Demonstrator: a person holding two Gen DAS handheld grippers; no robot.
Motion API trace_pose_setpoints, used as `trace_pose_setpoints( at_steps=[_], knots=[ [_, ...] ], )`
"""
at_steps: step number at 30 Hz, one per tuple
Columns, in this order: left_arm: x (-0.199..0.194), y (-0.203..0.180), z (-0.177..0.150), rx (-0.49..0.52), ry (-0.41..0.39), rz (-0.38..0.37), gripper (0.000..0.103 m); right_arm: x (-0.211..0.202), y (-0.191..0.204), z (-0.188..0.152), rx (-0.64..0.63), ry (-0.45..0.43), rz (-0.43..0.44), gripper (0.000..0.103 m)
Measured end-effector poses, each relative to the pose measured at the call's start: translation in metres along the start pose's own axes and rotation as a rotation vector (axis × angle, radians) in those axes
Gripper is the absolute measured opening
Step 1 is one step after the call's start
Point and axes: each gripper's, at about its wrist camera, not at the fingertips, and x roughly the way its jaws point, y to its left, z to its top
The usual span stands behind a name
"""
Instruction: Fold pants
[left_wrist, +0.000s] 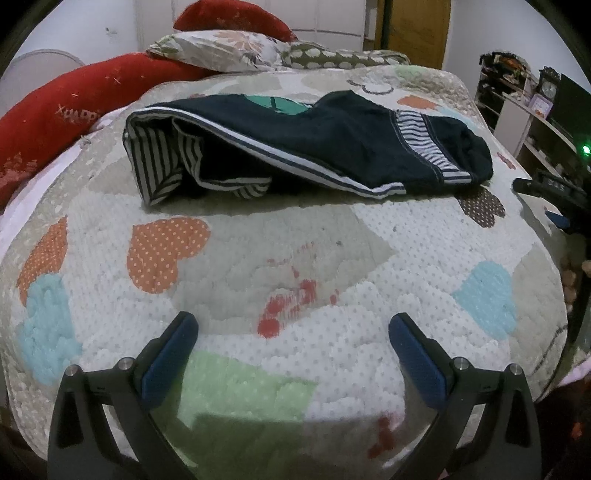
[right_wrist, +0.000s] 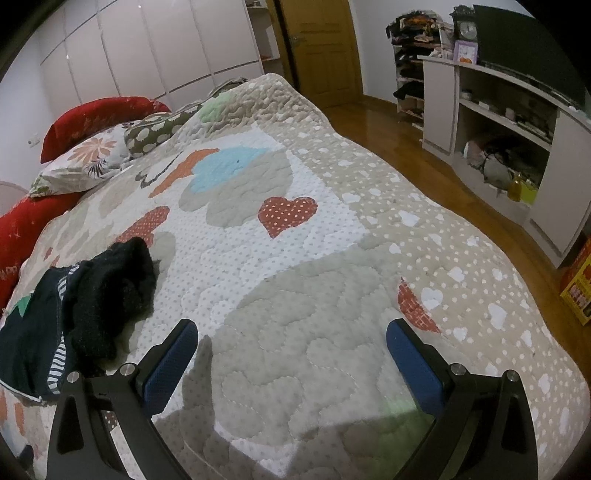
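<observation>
The dark navy pants with striped white trim (left_wrist: 332, 144) lay in a loose heap on the quilted bedspread patterned with orange, blue and green hearts (left_wrist: 280, 258), towards the pillow end of the bed. One edge was turned back, showing a black-and-white striped lining; what lay under that flap was lost in shadow, and I could not tell leg from waistband. From the right wrist view only the near end of the heap showed (right_wrist: 74, 314), cut off by the frame's left edge.

The left gripper (left_wrist: 293, 354) hovered over bare quilt, its blue-padded fingers (left_wrist: 168, 360) spread wide, holding nothing, well short of the pants. The right gripper (right_wrist: 291, 360) was likewise spread wide and empty, the pants just beside its left finger.

Behind lay a long red cushion with faint lettering (left_wrist: 55, 114), partly readable, and a floral pillow (left_wrist: 221, 48). A white shelving unit (right_wrist: 498, 122) held clutter too small to make out.
</observation>
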Motion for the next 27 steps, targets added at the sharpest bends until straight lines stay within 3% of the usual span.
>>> trace_pose_setpoints(
  at_steps=[4,7,9,12,16,17,19,20,23,27],
  knots=[
    [-0.006,0.006,0.000,-0.018,0.050,-0.040,0.103,0.003,0.012,0.015,-0.098,0.134,-0.016,0.099],
    [-0.015,0.011,0.000,-0.065,0.050,-0.107,0.102,-0.029,0.025,0.025,-0.080,0.088,0.152,0.099],
    [-0.023,0.014,0.001,-0.096,0.046,-0.162,0.095,-0.038,0.041,0.028,-0.076,0.091,0.233,0.099],
    [-0.037,0.019,0.005,-0.132,0.022,-0.226,0.093,-0.016,0.070,0.024,-0.040,0.209,0.370,0.099],
    [-0.057,0.029,0.008,-0.158,-0.024,-0.236,0.093,0.015,0.101,0.019,0.013,0.266,0.422,0.097],
    [-0.061,0.034,0.009,-0.172,-0.029,-0.234,0.093,0.023,0.110,0.022,0.017,0.268,0.422,0.091],
    [-0.065,0.041,0.009,-0.189,-0.034,-0.221,0.093,0.032,0.122,0.023,0.031,0.267,0.404,0.067],
    [-0.067,0.045,0.008,-0.196,-0.036,-0.209,0.093,0.034,0.126,0.023,0.041,0.268,0.391,0.034],
    [-0.071,0.059,0.007,-0.232,-0.038,-0.185,0.093,0.025,0.120,0.024,0.080,0.277,0.464,0.031],
    [-0.068,0.074,0.008,-0.284,-0.027,-0.187,0.093,-0.013,0.094,0.028,0.067,0.189,0.450,0.030]
  ],
)
